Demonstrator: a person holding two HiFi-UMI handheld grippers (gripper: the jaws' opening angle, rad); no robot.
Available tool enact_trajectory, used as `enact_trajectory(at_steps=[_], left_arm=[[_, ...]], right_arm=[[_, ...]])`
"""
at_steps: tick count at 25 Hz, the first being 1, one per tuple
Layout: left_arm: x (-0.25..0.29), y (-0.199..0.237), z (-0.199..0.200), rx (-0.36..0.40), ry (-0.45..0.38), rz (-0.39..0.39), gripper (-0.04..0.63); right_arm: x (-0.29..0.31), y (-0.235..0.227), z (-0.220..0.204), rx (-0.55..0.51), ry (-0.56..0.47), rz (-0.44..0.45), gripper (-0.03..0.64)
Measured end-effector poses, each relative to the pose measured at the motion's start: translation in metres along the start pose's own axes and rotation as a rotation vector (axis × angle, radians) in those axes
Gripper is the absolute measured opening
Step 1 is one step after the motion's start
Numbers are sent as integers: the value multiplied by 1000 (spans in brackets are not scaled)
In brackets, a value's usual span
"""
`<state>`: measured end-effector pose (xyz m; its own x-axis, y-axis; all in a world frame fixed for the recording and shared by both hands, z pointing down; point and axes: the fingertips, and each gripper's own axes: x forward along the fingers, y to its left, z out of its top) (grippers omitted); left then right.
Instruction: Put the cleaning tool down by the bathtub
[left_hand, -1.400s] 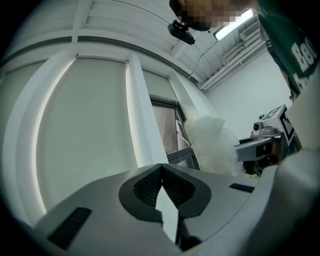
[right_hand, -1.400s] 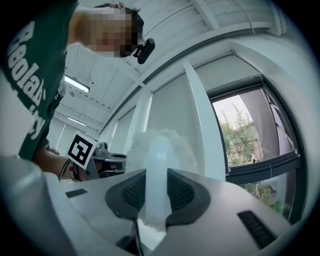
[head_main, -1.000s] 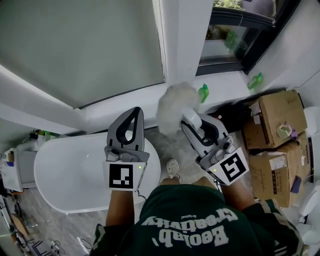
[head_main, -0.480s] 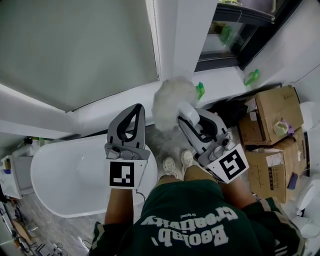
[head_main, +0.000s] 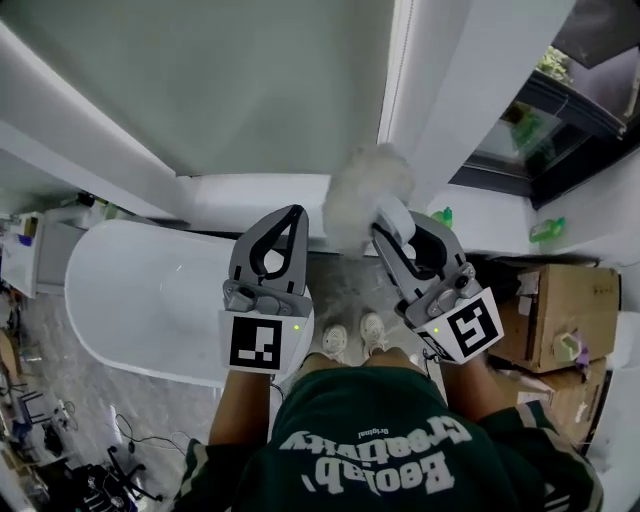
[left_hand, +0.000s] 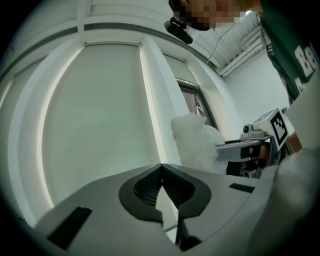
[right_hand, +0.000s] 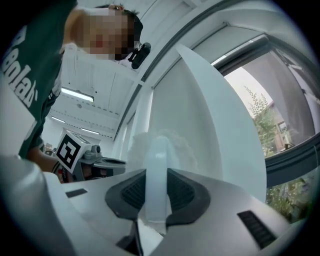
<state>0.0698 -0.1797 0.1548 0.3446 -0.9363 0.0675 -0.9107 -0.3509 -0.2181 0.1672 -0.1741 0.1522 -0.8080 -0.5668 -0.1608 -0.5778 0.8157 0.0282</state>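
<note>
Both tools swung sideways since earlier frame; window (head_main: 545, 125), boxes (head_main: 565, 310) now farther right in head view. Now duster (head_main: 366, 192) handle (white, running out between pads) clenched in right tool (head_main: 408, 228); fluffy head forward over sill (head_main: 250, 190), off floor, just right of tub (head_main: 140, 300) end. Jaws of left tool (head_main: 294, 214) together, empty, above tub rim.

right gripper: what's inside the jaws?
The cleaning tool's white handle, clamped in the right gripper; its fluffy head sticks out ahead. The handle's rear end is covered by the gripper body.
</note>
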Motion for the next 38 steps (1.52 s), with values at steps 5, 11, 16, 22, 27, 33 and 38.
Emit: enact_trajectory(at_steps=[5, 11, 16, 22, 27, 33, 38], left_arm=[[-3, 4, -6, -7, 46, 100, 9], [-12, 5, -5, -14, 47, 210, 9], [-30, 9, -8, -14, 77, 305, 9], [-60, 19, -15, -20, 106, 397, 9], [-71, 30, -23, -27, 116, 433, 9], [-76, 40, -30, -35, 110, 444, 9], [-80, 52, -38, -60, 104, 455, 9]], right_arm=[[10, -13, -4, 36, -23, 82, 94], [15, -13, -19, 71, -25, 173, 94], [24, -3, -27, 98, -18, 267, 94], [36, 15, -29, 112, -19, 343, 94], [47, 25, -31, 112, -6, 372, 94], [57, 30, -40, 112, 22, 381, 94], [68, 38, -44, 98, 33, 393, 94]])
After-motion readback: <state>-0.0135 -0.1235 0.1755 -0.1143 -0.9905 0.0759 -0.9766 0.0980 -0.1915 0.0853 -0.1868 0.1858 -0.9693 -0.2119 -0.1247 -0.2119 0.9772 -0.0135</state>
